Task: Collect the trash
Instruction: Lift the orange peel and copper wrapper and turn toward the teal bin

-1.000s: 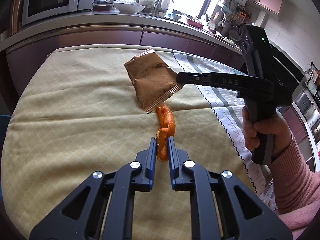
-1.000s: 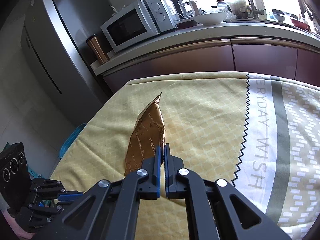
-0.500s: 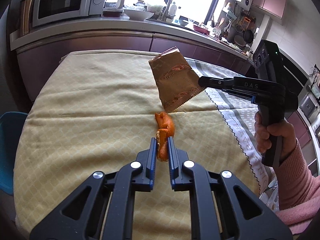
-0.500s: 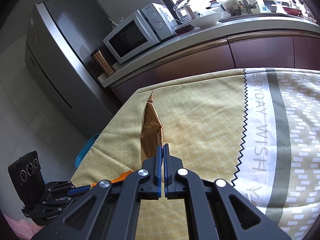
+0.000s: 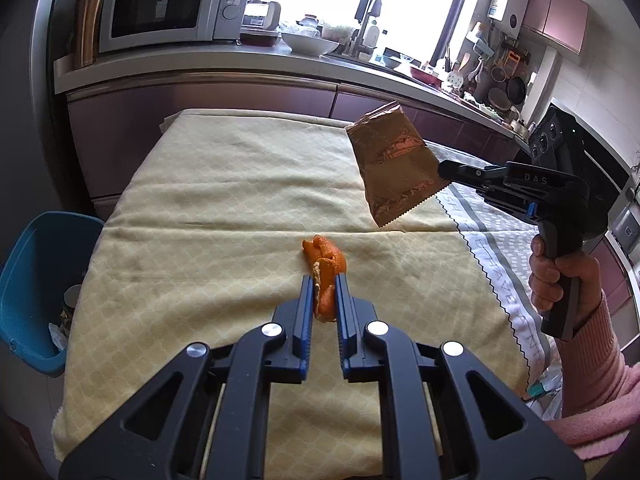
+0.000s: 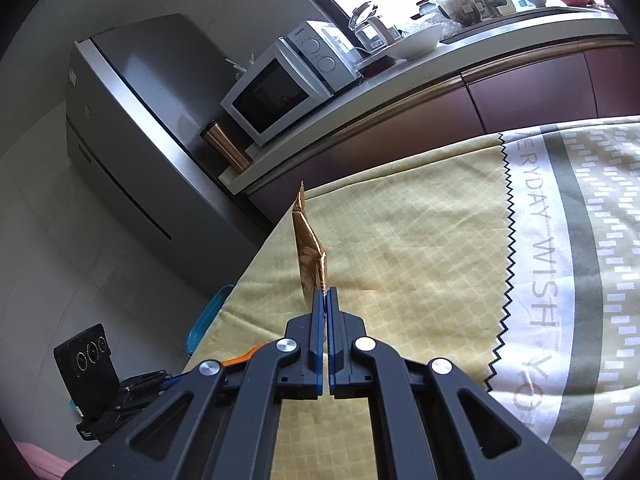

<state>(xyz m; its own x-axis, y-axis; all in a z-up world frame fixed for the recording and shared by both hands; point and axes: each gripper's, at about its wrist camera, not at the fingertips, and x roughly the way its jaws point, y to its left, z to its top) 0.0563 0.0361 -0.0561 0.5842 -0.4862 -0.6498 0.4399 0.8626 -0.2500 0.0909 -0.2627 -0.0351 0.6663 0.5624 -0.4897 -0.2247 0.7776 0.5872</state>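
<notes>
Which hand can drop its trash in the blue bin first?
Probably the left. Its gripper holds the orange peel nearer the blue bin; the right gripper holds the wrapper across the table.

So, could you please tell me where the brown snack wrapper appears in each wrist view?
Left wrist: brown snack wrapper upper right of centre, held above the table.
Right wrist: wrapper edge-on at centre, above the fingertips.
Shared landmark: microwave.

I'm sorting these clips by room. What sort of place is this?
Most likely a home kitchen: a microwave on the counter, a fridge beside it, and a cloth-covered table in front.
</notes>
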